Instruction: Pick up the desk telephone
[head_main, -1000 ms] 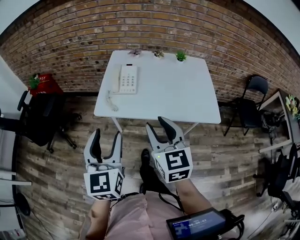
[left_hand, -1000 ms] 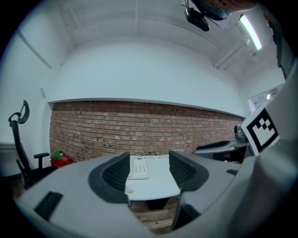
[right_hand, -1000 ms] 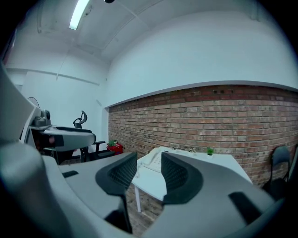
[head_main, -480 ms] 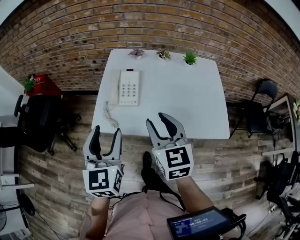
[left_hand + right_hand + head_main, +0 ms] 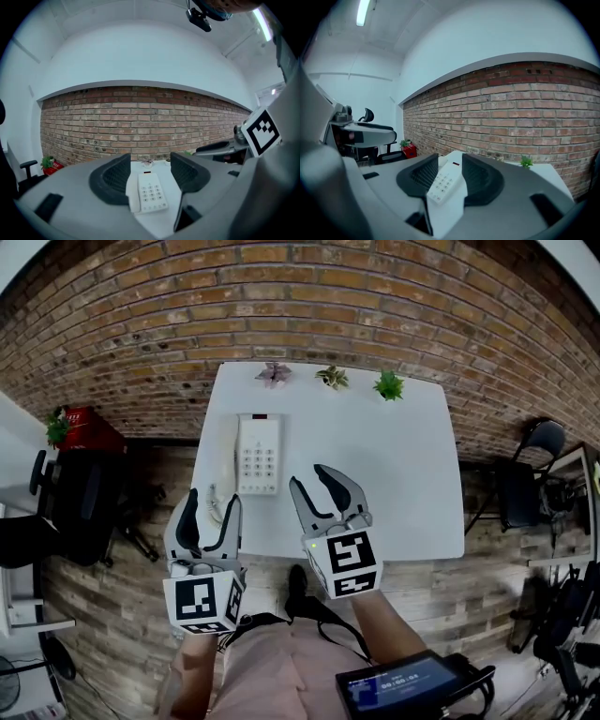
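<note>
The white desk telephone (image 5: 257, 454) lies flat on the left half of the white table (image 5: 394, 465), handset along its left side, coiled cord (image 5: 217, 505) trailing to the front edge. My left gripper (image 5: 213, 507) hovers at the table's front-left edge, open and empty, just short of the phone. My right gripper (image 5: 316, 482) is over the front edge to the phone's right, also open and empty. In the left gripper view the telephone (image 5: 149, 192) shows between the jaws of the left gripper (image 5: 151, 164), still ahead. In the right gripper view the telephone (image 5: 445, 180) sits beyond the right gripper (image 5: 450, 164).
Three small potted plants (image 5: 333, 377) line the table's far edge against the brick wall. A black office chair (image 5: 84, 488) and a red box (image 5: 80, 427) stand left of the table, a folding chair (image 5: 525, 474) at the right. Wooden floor lies below.
Both grippers have moved forward toward the table and now reach its front edge. The telephone appears closer. Jaw openings look unchanged.
</note>
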Demonstrator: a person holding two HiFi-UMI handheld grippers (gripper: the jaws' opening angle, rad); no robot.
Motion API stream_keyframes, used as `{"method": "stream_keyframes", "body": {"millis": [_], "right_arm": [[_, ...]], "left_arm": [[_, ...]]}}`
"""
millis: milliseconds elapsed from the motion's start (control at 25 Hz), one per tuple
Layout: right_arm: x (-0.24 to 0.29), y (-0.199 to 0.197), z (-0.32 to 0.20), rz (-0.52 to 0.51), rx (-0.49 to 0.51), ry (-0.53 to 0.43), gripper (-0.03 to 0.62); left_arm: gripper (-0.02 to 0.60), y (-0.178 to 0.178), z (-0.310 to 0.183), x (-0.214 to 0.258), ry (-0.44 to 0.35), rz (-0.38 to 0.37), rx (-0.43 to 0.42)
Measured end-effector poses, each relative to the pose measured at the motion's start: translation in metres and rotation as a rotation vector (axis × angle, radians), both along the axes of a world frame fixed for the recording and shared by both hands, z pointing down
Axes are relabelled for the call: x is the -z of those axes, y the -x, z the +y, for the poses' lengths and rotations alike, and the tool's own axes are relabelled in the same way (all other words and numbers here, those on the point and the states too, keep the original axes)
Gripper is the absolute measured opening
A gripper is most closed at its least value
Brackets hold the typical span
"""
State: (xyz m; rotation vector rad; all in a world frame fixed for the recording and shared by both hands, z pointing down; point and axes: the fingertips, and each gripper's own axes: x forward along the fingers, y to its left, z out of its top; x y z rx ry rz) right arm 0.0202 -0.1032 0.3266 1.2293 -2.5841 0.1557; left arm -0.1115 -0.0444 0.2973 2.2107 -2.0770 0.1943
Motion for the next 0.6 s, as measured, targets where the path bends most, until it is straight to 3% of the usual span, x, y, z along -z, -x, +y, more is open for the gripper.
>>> {"method": "stream_keyframes", "body": {"millis": [280, 600], "right_arm": [[0.022, 0.017, -0.023, 0.014, 0.036, -0.046, 0.163], [0.031, 0.031, -0.047, 0.014, 0.018, -0.063, 0.163]], "left_arm": [[0.272, 0.009, -0.019, 0.029, -0.058, -0.002, 0.014], [0.272, 0.03, -0.041, 0.04, -0.072, -0.002, 0.01]]}}
